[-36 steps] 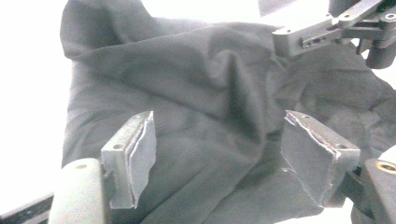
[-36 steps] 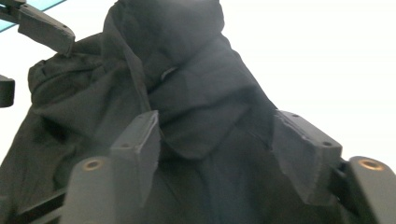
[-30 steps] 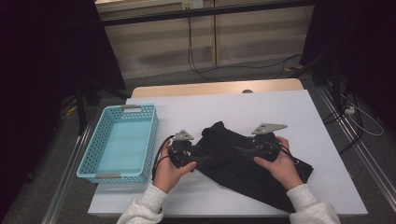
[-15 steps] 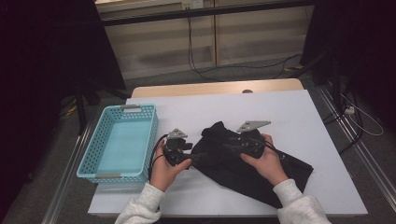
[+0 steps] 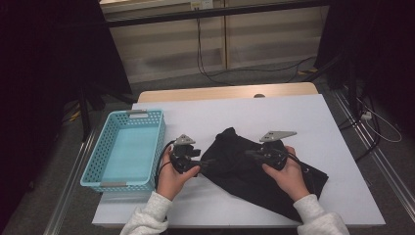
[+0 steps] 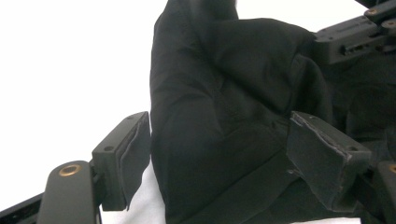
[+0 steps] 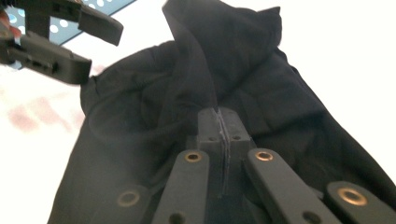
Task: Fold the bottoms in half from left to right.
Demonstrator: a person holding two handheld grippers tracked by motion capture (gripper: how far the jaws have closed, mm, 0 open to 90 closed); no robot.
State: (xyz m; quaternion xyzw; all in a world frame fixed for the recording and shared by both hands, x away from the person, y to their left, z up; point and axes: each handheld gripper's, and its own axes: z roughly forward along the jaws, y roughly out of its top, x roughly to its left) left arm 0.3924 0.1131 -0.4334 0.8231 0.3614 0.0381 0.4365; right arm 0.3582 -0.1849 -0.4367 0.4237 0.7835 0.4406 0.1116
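A black cloth (image 5: pixel 254 171) lies crumpled on the white table (image 5: pixel 293 112). My right gripper (image 5: pixel 250 153) points left over the middle of the cloth. Its jaws have just been closing, and in the right gripper view it (image 7: pixel 219 117) is shut on a thin raised fold of the cloth (image 7: pixel 261 84). My left gripper (image 5: pixel 204 161) sits at the cloth's left edge. In the left gripper view it (image 6: pixel 224 163) is open, with a bulge of the cloth (image 6: pixel 210 107) between its pads (image 6: pixel 133 158).
A light blue plastic basket (image 5: pixel 95 166) stands at the table's left edge, just left of my left hand. The table's front edge is close below both sleeves. Cables run over the floor beyond the table.
The right hand has shifted slightly over the cloth, first left and then back. The left hand has hardly moved. The cloth lies much as before.
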